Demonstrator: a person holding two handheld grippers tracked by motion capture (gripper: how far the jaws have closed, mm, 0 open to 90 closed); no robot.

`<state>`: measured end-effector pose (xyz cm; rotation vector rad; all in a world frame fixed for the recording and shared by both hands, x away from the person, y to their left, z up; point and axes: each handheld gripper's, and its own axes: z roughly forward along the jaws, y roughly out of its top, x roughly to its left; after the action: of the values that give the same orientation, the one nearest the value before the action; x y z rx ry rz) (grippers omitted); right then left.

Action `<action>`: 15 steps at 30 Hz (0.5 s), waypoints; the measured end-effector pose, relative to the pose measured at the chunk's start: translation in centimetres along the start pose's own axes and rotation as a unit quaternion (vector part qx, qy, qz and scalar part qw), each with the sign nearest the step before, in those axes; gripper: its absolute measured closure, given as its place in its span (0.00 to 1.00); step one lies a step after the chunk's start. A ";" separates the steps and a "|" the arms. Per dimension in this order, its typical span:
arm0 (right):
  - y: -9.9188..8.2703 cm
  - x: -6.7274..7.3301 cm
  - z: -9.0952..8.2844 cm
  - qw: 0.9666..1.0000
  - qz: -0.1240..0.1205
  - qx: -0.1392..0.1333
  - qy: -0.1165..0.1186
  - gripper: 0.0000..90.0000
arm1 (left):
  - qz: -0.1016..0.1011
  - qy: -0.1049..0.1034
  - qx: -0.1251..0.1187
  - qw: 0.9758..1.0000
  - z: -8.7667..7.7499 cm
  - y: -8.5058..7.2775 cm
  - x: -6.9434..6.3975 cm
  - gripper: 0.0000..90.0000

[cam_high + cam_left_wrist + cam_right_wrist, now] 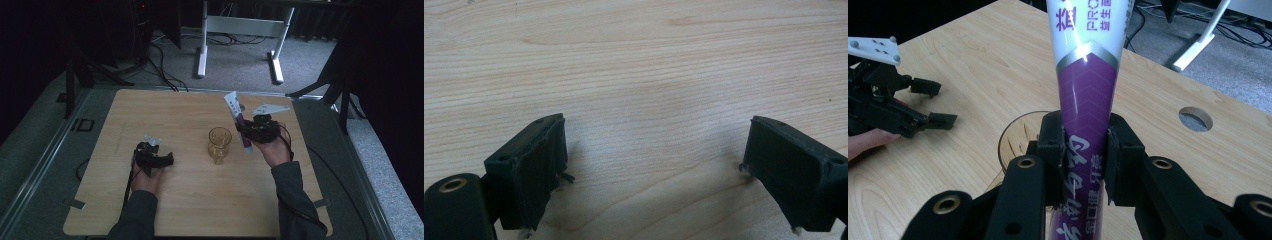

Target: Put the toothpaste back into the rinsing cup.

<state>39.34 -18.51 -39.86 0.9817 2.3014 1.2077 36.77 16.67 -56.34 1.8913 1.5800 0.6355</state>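
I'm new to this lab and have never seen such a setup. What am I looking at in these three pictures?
A person sits at a wooden table with a hand-held two-jaw tool in each hand. One picture looks down from above; the other two come from cameras riding on each tool. The left gripper is open and empty over bare wood. The right gripper is shut on a purple and white tube, held close beside an amber glass cup that stands on the table.

Toothpaste tube [1087, 85] ends cropped (glass [1015, 140] half-hidden)
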 end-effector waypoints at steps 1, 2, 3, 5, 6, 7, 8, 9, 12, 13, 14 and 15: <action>0.0 0.0 0.0 1.000 0.000 0.000 0.000 0.81 | 0.000 0.000 0.000 1.000 0.0 0.0 0.0 0.12; 0.1 0.0 0.1 1.000 0.000 0.000 0.001 0.81 | 0.000 0.000 0.000 1.000 0.0 0.0 0.0 0.12; 0.1 0.0 0.1 1.000 0.000 0.000 0.001 0.81 | 0.000 0.000 0.000 1.000 0.0 0.0 0.0 0.12; 0.2 0.0 0.2 1.000 0.002 -0.002 0.001 0.81 | 0.000 0.000 0.000 1.000 0.0 0.0 0.0 0.12; 0.2 0.0 0.2 1.000 0.001 -0.004 0.001 0.81 | 0.001 0.000 0.000 1.000 0.0 0.0 0.0 0.12; 0.2 0.0 0.3 1.000 0.002 -0.004 0.001 0.81 | 0.001 0.000 0.000 1.000 0.0 0.0 0.0 0.12; 0.3 0.0 0.3 1.000 0.003 -0.004 0.001 0.81 | 0.001 0.000 0.000 1.000 0.0 0.0 0.0 0.12; 0.3 0.0 0.3 1.000 0.003 -0.004 0.001 0.81 | 0.001 0.000 0.000 1.000 0.0 0.0 0.0 0.12; 0.5 0.0 0.4 1.000 0.007 -0.007 0.001 0.81 | 0.000 0.000 0.000 1.000 0.0 0.0 0.0 0.12; 0.5 0.0 0.5 1.000 0.007 -0.007 0.001 0.81 | 0.000 0.000 0.000 1.000 0.0 0.0 0.0 0.12; 0.5 0.0 0.5 1.000 0.007 -0.007 0.001 0.81 | 0.000 0.000 0.000 1.000 0.0 0.0 0.0 0.12; 0.6 0.0 0.5 1.000 0.007 -0.007 0.002 0.81 | 0.000 0.000 0.000 1.000 0.0 0.0 0.0 0.12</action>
<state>39.87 -17.97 -39.67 0.9940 2.2895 1.2300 36.77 16.67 -56.34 1.8916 1.5796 0.6358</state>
